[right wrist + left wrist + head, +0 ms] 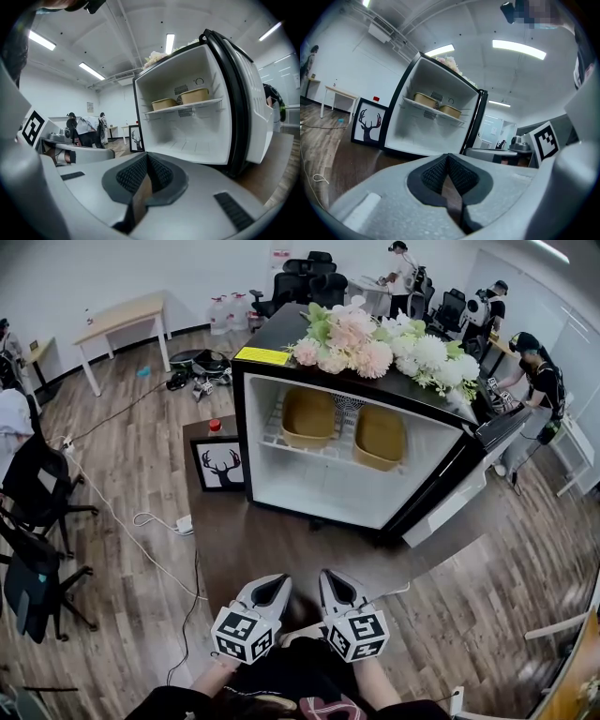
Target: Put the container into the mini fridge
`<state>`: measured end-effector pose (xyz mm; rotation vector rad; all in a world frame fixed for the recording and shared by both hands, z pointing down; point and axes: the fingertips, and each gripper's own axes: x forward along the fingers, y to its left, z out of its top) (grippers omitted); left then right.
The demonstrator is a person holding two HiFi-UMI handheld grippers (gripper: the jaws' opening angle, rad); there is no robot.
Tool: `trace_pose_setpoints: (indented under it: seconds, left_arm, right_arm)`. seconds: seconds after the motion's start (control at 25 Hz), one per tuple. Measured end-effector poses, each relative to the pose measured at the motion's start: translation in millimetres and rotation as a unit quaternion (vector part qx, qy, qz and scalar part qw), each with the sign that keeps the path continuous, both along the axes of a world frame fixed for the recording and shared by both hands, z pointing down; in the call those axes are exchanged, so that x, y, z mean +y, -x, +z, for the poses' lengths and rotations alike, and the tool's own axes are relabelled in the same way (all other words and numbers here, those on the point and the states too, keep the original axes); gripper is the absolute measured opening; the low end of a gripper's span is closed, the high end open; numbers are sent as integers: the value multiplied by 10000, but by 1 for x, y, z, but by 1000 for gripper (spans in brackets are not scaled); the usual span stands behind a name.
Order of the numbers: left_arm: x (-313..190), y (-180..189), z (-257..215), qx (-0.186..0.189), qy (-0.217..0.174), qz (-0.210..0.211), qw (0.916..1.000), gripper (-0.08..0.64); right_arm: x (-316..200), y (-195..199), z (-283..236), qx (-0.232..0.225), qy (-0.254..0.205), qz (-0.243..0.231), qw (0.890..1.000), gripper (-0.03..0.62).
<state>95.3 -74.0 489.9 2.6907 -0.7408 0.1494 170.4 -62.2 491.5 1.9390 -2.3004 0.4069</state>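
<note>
The mini fridge (323,486) stands on the dark worktop (246,549) with its door (466,470) swung wide. A tan container (308,415) sits on its upper shelf (330,448), and a second container (380,436) is just beside it. The compartment below the shelf is bare. Pink and white flowers (375,345) lie across the fridge top, and a framed deer picture (222,466) leans near its side. The left gripper (272,589) and right gripper (335,585) are held side by side, well short of the fridge. Each has its fingers closed together on nothing.
</note>
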Motion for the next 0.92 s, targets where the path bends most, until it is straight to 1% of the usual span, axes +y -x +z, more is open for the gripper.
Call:
trace_pose_setpoints:
  seconds: [0.4, 0.92]
  left_arm:
    - [1, -4, 2, -14, -50, -139, 9999, 9]
    - [4, -7, 6, -24, -19, -181, 9998, 9]
  right_arm:
    - [0, -11, 3, 120, 8, 48, 9999, 6]
    - [5, -10, 12, 252, 107, -84, 9996, 6]
